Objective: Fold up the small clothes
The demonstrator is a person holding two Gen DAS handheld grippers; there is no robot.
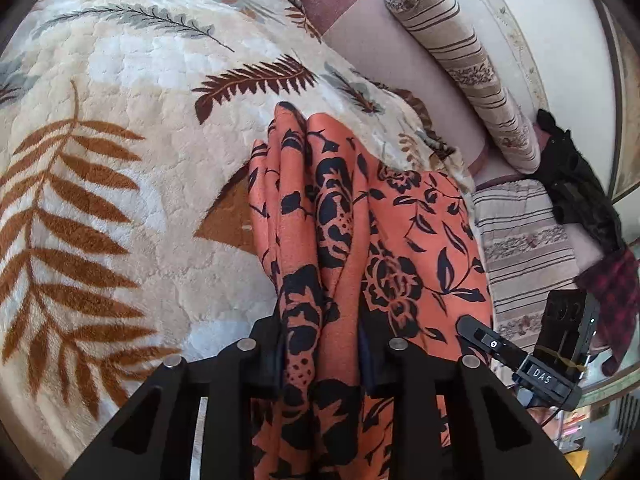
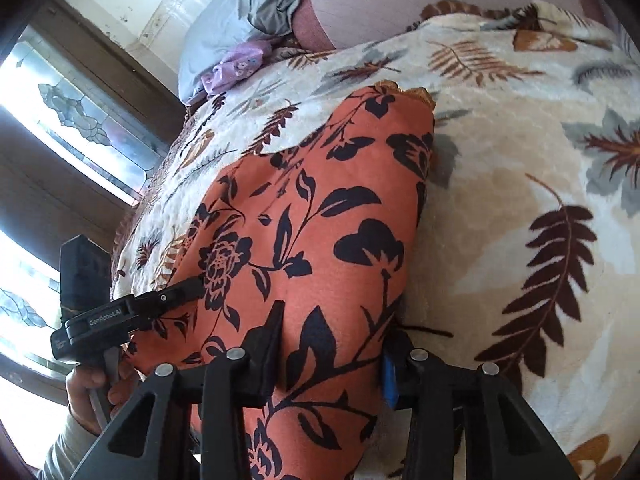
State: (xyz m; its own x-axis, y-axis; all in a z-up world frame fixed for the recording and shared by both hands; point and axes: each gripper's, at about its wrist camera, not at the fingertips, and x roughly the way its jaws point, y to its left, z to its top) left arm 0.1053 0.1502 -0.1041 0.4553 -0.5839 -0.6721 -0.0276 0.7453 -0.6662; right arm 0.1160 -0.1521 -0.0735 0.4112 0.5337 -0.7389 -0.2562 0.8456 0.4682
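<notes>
While both grippers clamp the orange floral garment [image 1: 320, 320], the left gripper [image 1: 322, 356] pinches a bunched fold and the right gripper [image 2: 332, 356] a broad fold. Beyond them the cloth drapes across the leaf-patterned blanket [image 1: 120, 160], near its right edge by the striped bolster [image 1: 460, 64]. Bare blanket spreads leftward. Fingertips are hidden under fabric.

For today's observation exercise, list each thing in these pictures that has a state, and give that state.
Orange cloth with black flowers: bunched, gripped at both near ends, far end on the blanket.
Left gripper: shut on the cloth.
Right gripper: shut on the cloth.
Cream leaf-print fleece blanket: spread flat.
</notes>
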